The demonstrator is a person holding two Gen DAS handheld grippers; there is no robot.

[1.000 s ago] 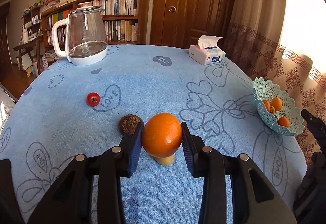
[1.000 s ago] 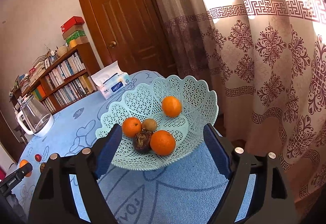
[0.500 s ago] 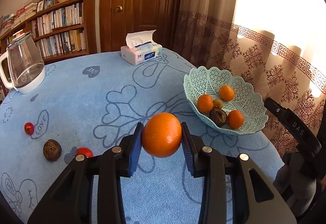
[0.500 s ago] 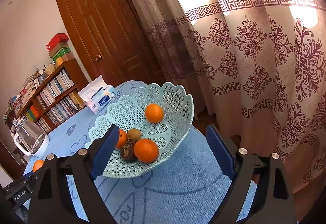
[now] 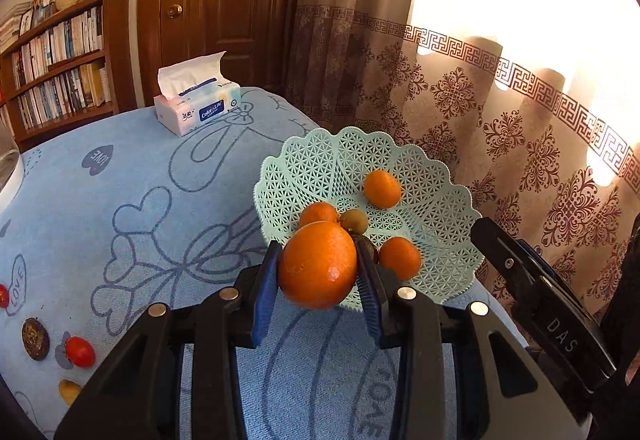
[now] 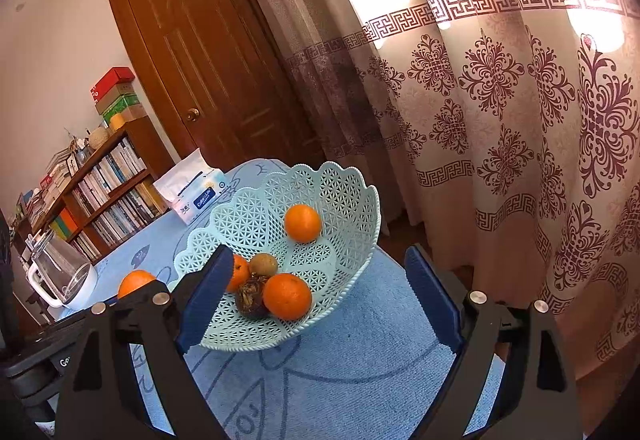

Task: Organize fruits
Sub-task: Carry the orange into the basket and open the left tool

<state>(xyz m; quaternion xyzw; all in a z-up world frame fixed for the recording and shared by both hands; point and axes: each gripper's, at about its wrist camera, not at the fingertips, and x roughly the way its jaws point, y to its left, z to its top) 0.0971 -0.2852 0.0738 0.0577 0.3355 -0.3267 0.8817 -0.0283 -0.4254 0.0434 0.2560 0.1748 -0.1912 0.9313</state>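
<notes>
carried from mid-tabletop, left tool point(image 5: 318, 274) clamped on orange point(image 5: 318, 264) nears basket point(image 5: 440, 199) holding five fruits; right tool point(image 6: 318, 296) has just widened, empty; four remain.

The right gripper point(image 6: 316, 296) stands with its blue pads far apart, one at each side of the pale green basket point(image 6: 352, 199) on the blue tablecloth point(image 6: 360, 360), and nothing is pressed between them. In the basket lie three oranges, a small brown-green fruit point(image 6: 263, 264) and a dark wrinkled fruit point(image 6: 250, 298) (the far orange point(image 6: 303, 222) lies apart from the others). At the left, another orange point(image 6: 134, 282) is seen above the left gripper's dark body, with a glass kettle point(image 6: 60, 276) and a tissue pack point(image 6: 194, 191) farther behind.
</notes>
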